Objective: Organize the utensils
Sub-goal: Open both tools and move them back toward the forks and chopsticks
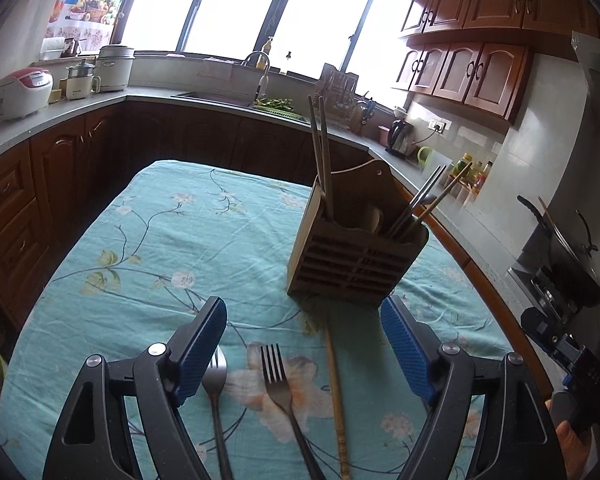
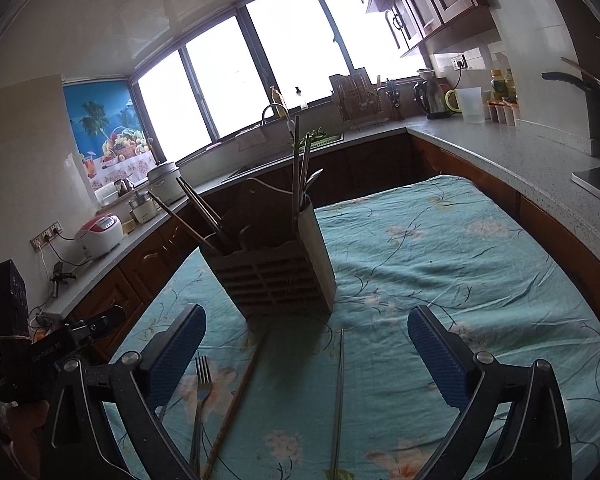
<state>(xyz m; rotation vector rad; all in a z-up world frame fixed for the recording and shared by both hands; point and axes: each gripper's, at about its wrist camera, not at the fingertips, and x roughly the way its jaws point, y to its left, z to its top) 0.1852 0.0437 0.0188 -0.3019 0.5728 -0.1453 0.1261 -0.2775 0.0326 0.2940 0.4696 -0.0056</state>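
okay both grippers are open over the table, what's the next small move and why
Probably lower the left gripper onto the nearer fork and close on its handle. Both grippers hang open and empty; two forks and a wooden chopstick lie loose on the tablecloth, while the wooden utensil holder just beyond already holds chopsticks. That fork sits between the left fingers.

- Your left gripper has black angular arms, silver round pivot screws, and blue textured pads.
- Your right gripper is built the same: black frame, silver screws, blue ribbed pads.
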